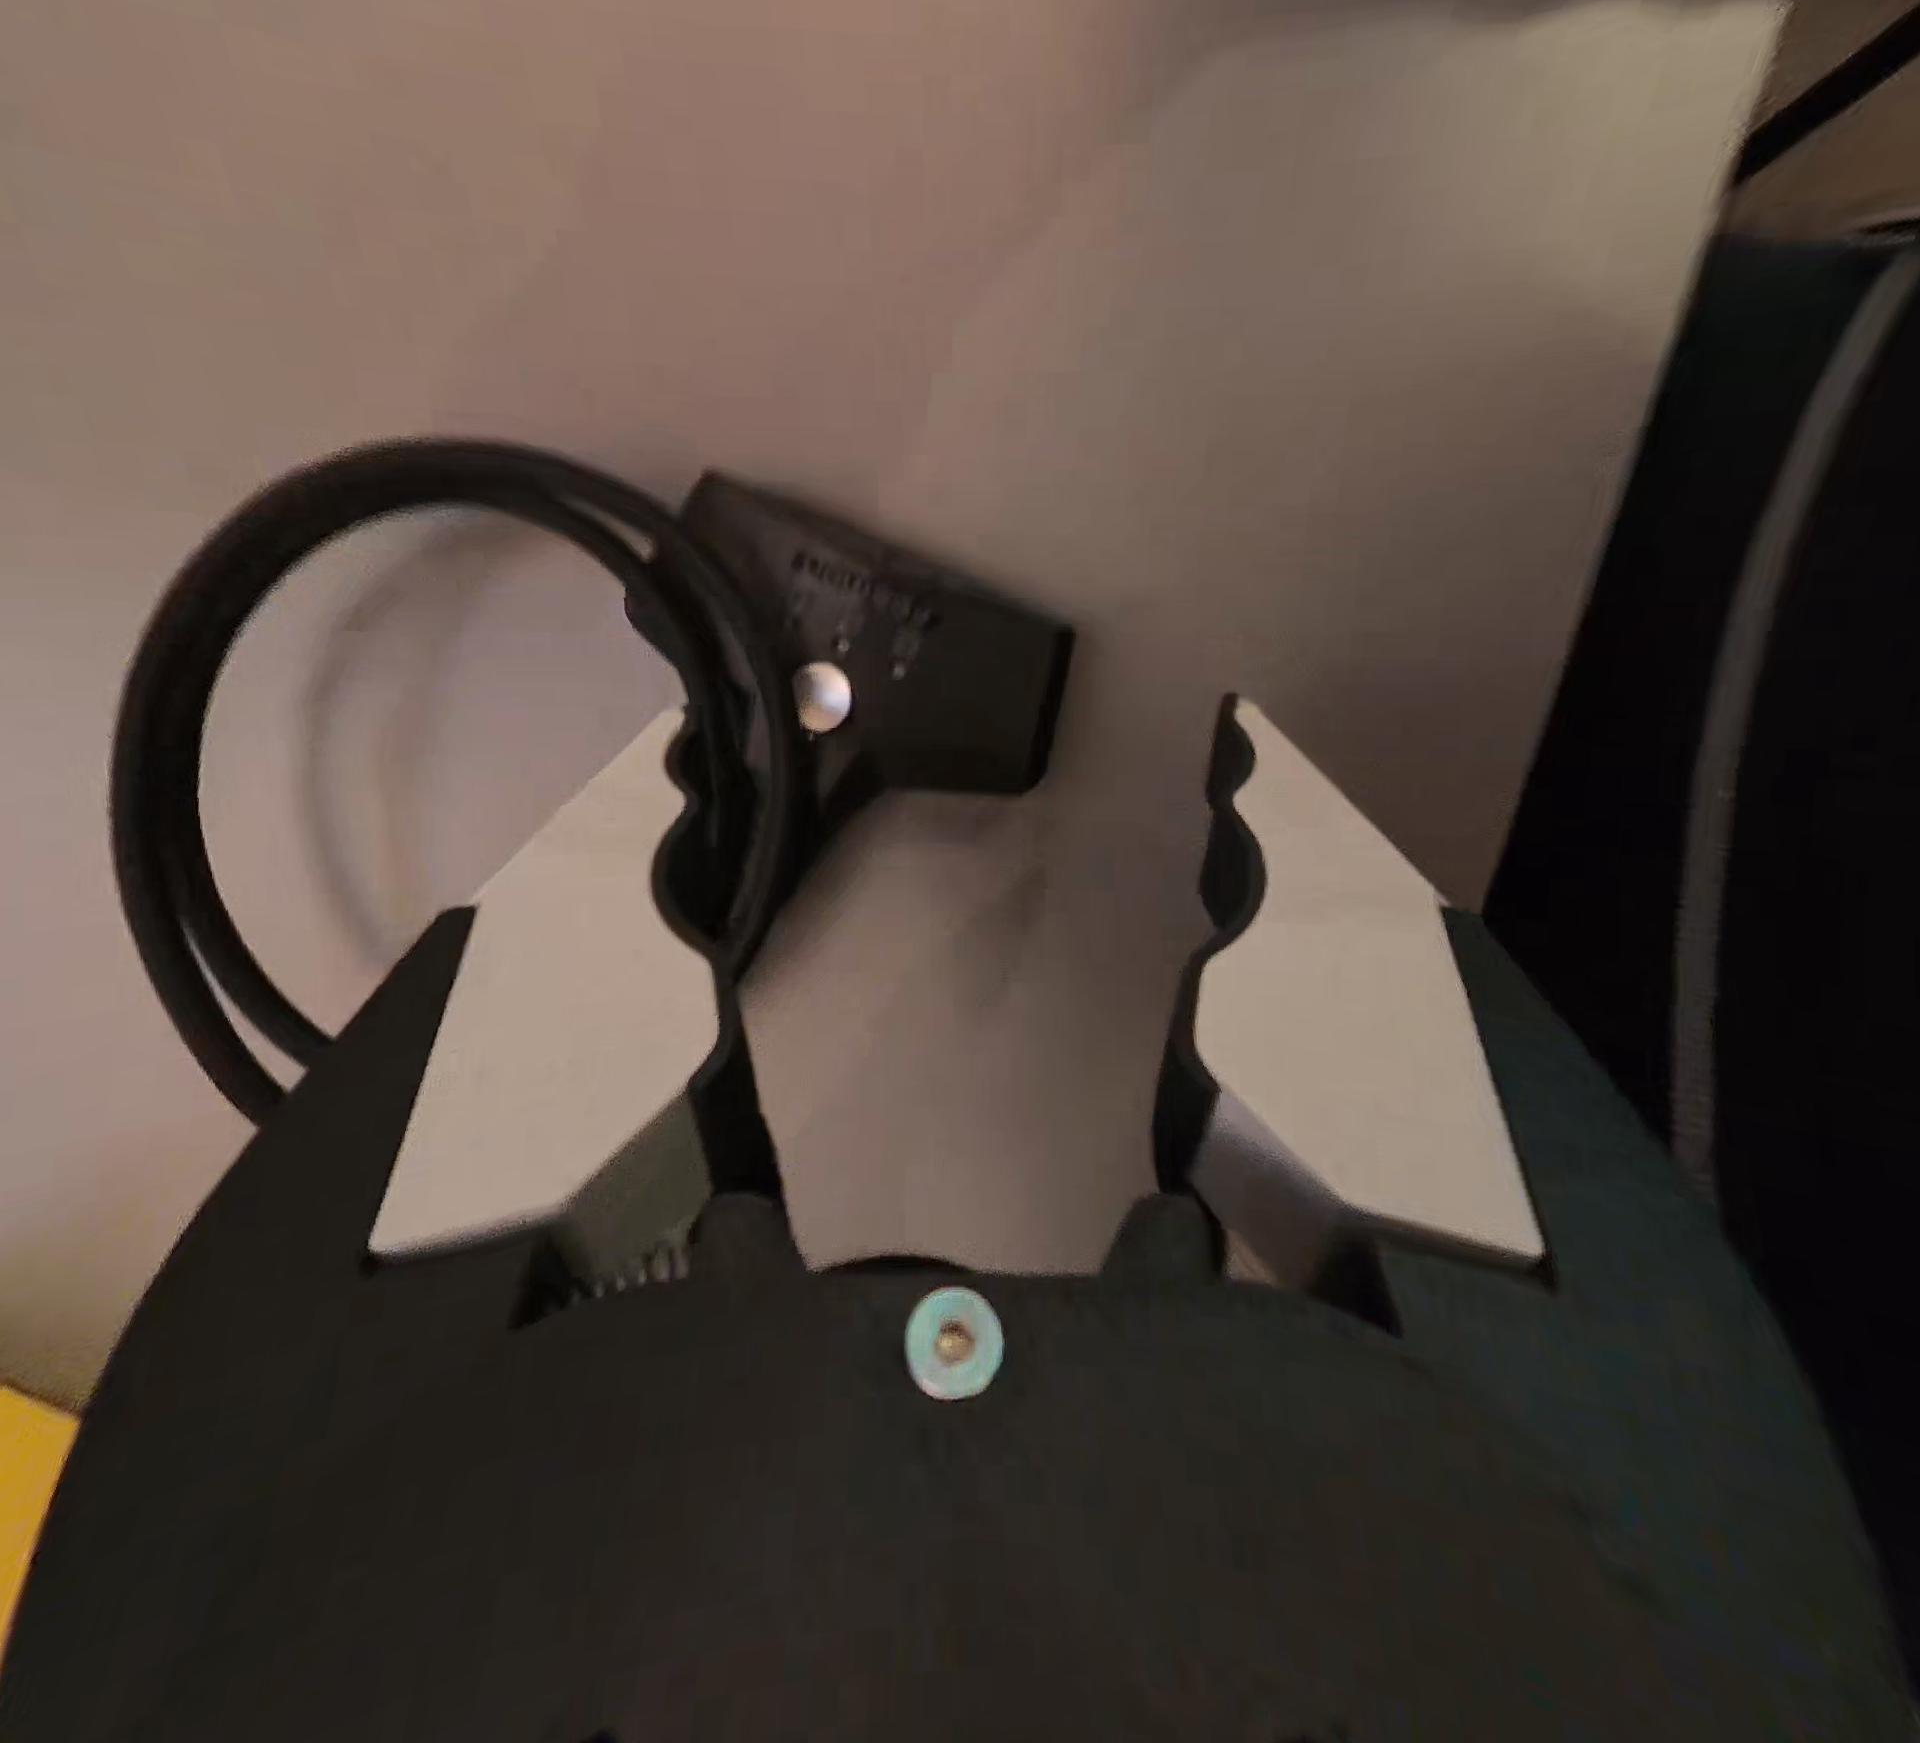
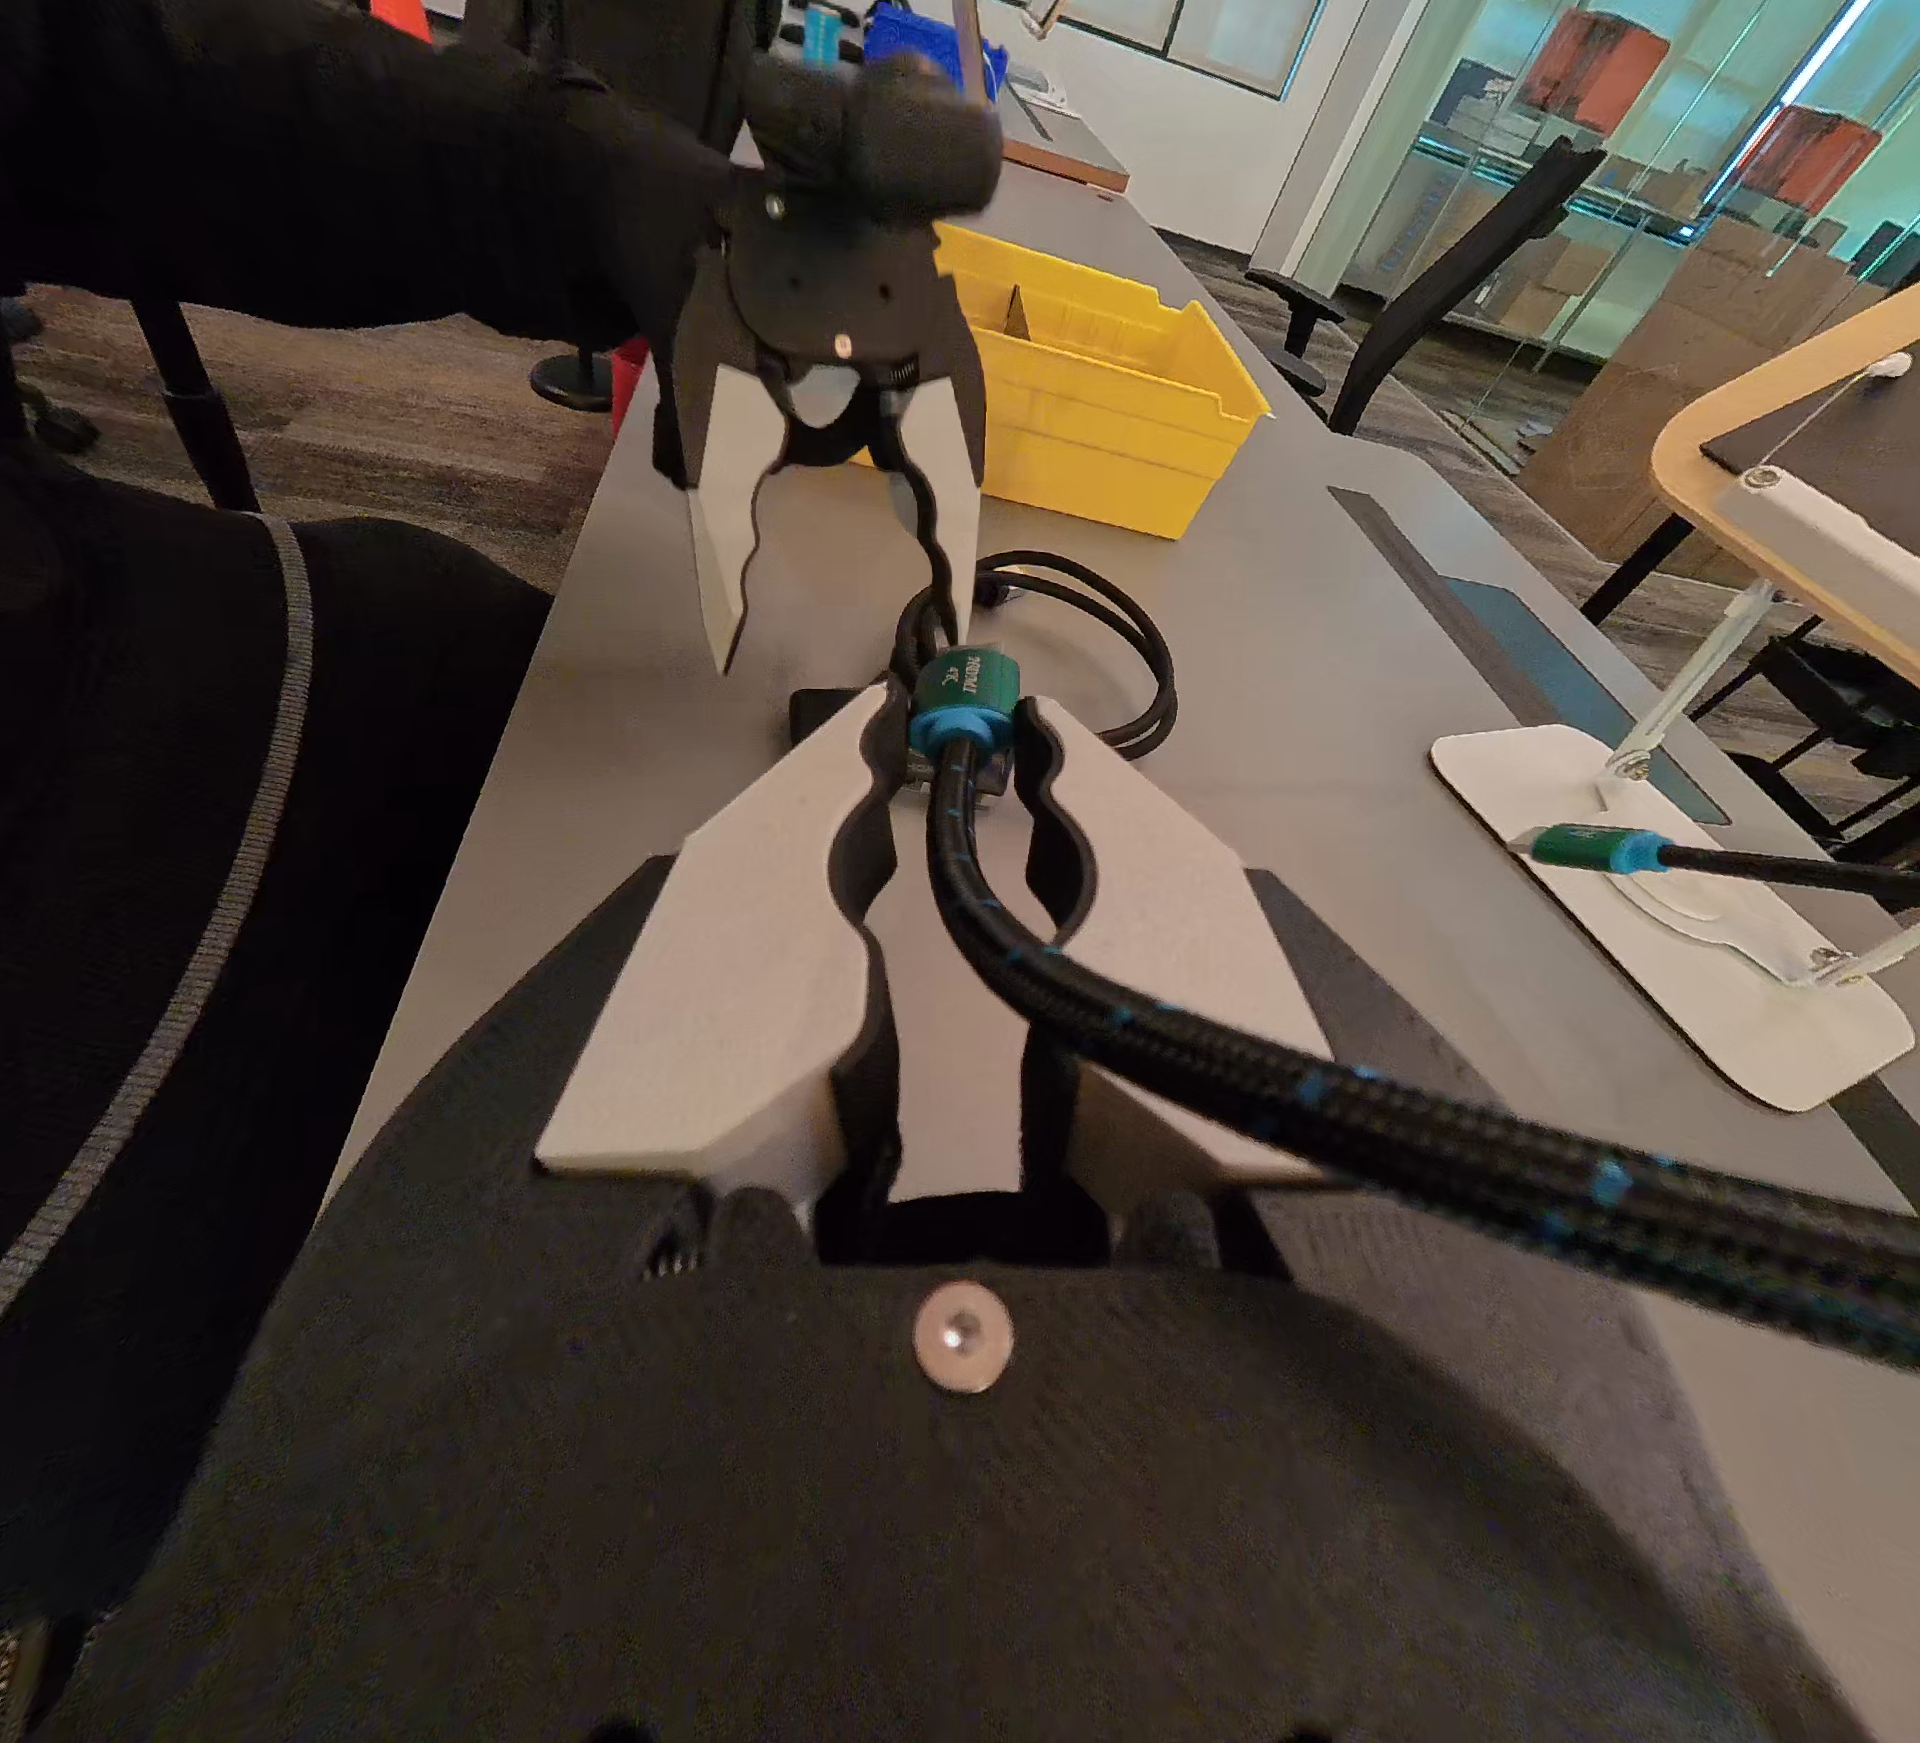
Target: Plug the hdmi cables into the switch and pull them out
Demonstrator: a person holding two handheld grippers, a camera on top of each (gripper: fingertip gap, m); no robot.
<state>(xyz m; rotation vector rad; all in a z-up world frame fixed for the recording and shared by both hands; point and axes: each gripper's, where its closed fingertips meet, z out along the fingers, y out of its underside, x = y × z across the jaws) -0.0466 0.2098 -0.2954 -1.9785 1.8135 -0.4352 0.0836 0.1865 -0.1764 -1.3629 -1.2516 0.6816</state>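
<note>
Right gripper (image 2: 961,737) clamps green HDMI plug (image 2: 964,691) of braided cable (image 2: 1195,1039) at black switch (image 1: 914,654) on grey table (image 2: 1299,654); left gripper (image 1: 956,737) hovers wide open, empty, above the switch, second plug (image 2: 1590,850) lying well to the right.

Left wrist view dim, blurred; right bright, window-lit, edge-warped.

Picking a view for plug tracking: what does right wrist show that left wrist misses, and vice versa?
Only right wrist: the green HDMI plug held by the right tool, a second green plug on a white base, a yellow bin, and the left tool from outside. Only left wrist: the switch's top face with its silver button. Both: grey table, coiled black cable.
</note>
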